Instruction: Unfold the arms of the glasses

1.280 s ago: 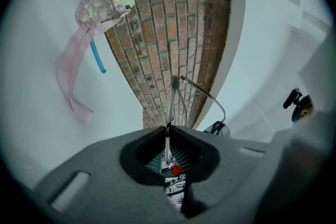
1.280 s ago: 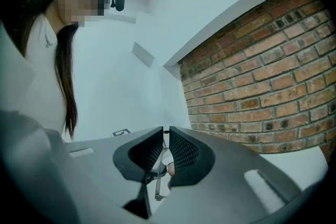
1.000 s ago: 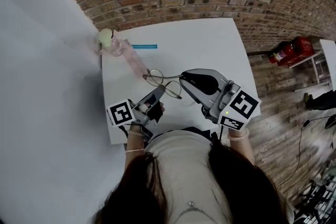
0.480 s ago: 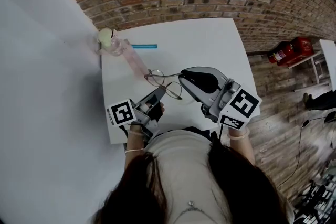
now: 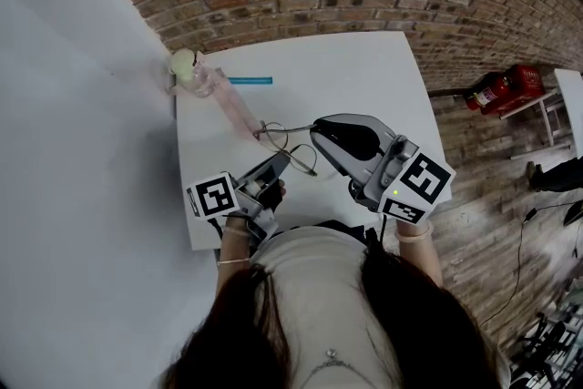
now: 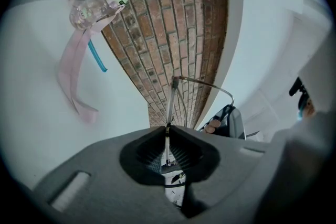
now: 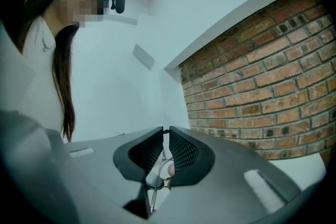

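Glasses (image 5: 284, 141) hang just over the white counter (image 5: 364, 68), caught between both tools. Left tool (image 5: 281, 159) pinches one thin wire; right tool (image 5: 315, 132) pinches another part. Light, springy, probably easily bent: best gripped near a hinge.

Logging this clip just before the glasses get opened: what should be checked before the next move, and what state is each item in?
1. Left gripper shut on the glasses: ok, its jaws pinch a thin metal wire.
2. Right gripper shut on the glasses: ok, frame wire sits between its nearly closed jaws.
3. Both arms unfolded: cannot tell; one wire angles off at a hinge, the rest is too thin to read.
4. Blue stick apart from the glasses: ok.
5. Pink strap of the bottle apart from the glasses: cannot tell; its end lies very close.
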`<action>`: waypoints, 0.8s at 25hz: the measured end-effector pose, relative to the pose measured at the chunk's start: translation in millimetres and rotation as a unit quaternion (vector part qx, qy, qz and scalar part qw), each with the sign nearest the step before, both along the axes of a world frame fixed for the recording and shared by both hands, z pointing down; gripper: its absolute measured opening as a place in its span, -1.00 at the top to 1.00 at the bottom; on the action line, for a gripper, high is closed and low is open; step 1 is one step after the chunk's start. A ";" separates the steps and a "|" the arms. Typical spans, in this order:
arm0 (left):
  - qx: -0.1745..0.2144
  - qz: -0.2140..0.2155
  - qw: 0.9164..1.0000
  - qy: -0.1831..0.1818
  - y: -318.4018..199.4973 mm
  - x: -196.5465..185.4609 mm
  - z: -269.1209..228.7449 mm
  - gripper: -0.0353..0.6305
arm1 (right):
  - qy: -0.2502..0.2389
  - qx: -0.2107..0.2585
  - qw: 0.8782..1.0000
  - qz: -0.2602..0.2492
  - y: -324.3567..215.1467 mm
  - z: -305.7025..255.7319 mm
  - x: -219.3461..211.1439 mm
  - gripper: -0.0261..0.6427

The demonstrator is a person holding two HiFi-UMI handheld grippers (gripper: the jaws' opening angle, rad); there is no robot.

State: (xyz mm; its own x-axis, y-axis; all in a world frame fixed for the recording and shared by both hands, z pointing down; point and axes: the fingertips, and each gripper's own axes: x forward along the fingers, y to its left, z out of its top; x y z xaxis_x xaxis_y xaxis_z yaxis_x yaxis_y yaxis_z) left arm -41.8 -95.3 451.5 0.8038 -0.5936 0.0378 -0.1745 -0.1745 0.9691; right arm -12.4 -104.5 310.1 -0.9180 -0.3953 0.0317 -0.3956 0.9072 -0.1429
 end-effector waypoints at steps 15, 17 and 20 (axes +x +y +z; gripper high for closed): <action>0.022 0.021 0.998 -0.062 1.2 -0.7 10.1 0.83 | -0.008 0.002 1.000 0.004 -2.7 -4.9 0.0 0.80; 0.021 0.023 0.997 -0.065 1.4 -0.1 11.5 0.83 | -0.008 0.003 1.000 0.004 -3.1 -4.9 -0.6 0.80; 0.020 0.026 0.997 -0.072 2.3 1.1 11.6 0.83 | -0.009 0.004 1.000 0.004 -3.1 -6.7 -0.1 0.80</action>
State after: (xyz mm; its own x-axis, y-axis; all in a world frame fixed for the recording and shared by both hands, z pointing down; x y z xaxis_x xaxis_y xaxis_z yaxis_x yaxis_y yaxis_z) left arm -40.7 -93.0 463.0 0.8213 -0.5551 0.1320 -0.3013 -0.2255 0.9265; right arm -12.5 -107.6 303.4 -0.9149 -0.4035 0.0125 -0.4010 0.9047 -0.1437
